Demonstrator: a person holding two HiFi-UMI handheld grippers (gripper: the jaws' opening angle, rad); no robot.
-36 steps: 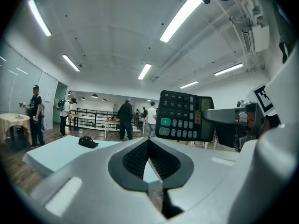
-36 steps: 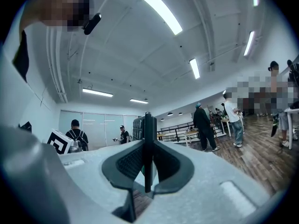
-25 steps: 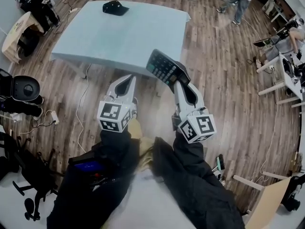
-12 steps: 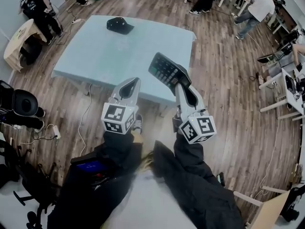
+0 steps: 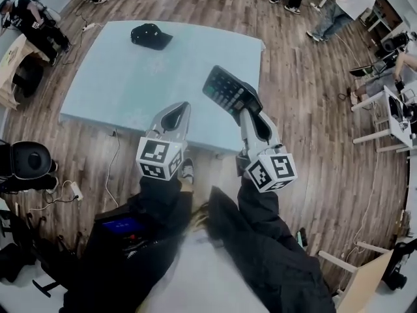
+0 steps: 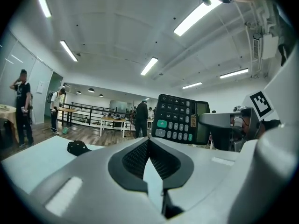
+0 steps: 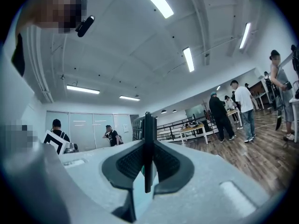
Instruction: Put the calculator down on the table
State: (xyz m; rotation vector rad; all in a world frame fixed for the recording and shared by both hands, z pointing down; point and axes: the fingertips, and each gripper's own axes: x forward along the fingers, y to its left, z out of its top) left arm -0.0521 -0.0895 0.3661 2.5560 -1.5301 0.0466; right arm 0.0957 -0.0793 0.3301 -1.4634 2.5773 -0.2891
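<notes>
Calculator (image 5: pixel 228 91) is clamped edge-on in the right gripper (image 5: pixel 249 111), its long axis pointed forward past the jaws above the near right part of the table (image 5: pixel 124 83), while the left gripper (image 5: pixel 182 107) is held alongside, closed and empty.

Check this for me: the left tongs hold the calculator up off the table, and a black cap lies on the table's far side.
Wrong tongs. The right tongs hold the calculator up off the table; the left tongs hold nothing. The head view shows it. The black cap does lie on the far side.
</notes>
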